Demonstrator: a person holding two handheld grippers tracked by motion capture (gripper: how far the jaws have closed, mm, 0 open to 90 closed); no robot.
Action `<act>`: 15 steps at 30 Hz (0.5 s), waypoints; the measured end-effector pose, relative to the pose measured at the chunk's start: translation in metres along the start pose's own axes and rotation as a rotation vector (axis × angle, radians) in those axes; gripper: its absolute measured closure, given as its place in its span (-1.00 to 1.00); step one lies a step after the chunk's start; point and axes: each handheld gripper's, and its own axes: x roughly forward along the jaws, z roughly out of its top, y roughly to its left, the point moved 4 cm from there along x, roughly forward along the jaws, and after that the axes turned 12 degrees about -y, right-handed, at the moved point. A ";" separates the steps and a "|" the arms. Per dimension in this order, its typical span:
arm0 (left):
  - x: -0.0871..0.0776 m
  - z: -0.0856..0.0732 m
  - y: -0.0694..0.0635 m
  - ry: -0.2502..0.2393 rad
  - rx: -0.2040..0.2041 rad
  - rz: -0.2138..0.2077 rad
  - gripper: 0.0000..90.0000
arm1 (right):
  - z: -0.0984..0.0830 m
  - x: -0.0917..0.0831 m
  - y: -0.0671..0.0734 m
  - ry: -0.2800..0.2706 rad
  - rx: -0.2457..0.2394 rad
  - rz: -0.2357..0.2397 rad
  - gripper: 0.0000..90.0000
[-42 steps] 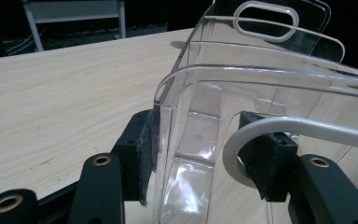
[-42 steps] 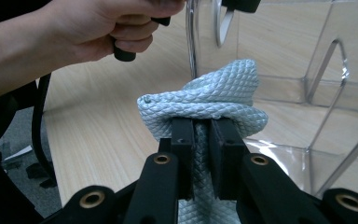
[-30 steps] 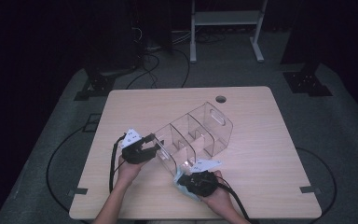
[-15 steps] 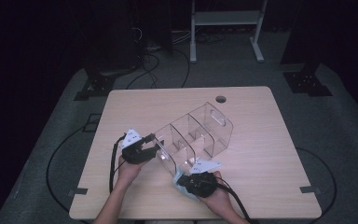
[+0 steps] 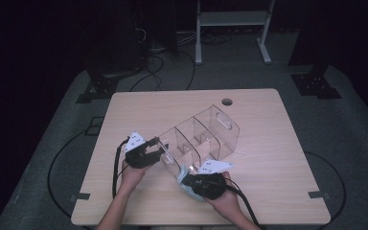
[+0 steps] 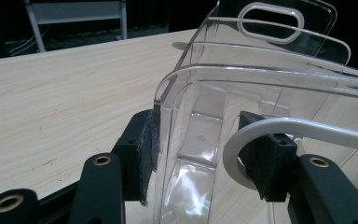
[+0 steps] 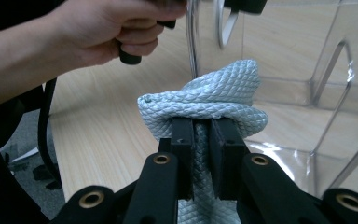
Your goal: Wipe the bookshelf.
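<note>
A clear plastic organizer with several compartments lies slanted on the wooden table. My left gripper is shut on its near end wall. In the left gripper view the pads clamp that clear wall beside its white handle rim. My right gripper is shut on a light blue-grey quilted cloth, just at the organizer's near corner. In the right gripper view the bunched cloth bulges above the jaws of the right gripper, in front of the organizer's open compartment.
A round cable hole sits near the table's far edge. A white metal stand and cables lie on the dark floor behind. The other hand shows in the right gripper view, holding the left gripper.
My right gripper has risen slightly with the cloth in it. The left gripper and the organizer have stayed put.
</note>
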 end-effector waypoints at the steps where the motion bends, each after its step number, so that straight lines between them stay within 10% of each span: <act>1: 0.000 0.000 0.000 0.003 0.003 -0.001 0.04 | -0.006 0.003 -0.001 0.018 0.003 0.001 0.79; 7: 0.000 0.000 0.000 0.000 0.004 -0.003 0.04 | -0.033 0.016 -0.007 0.108 0.032 0.001 0.79; 15: -0.002 0.002 -0.001 0.008 0.005 -0.009 -0.02 | -0.001 -0.017 -0.016 -0.006 0.044 -0.017 0.79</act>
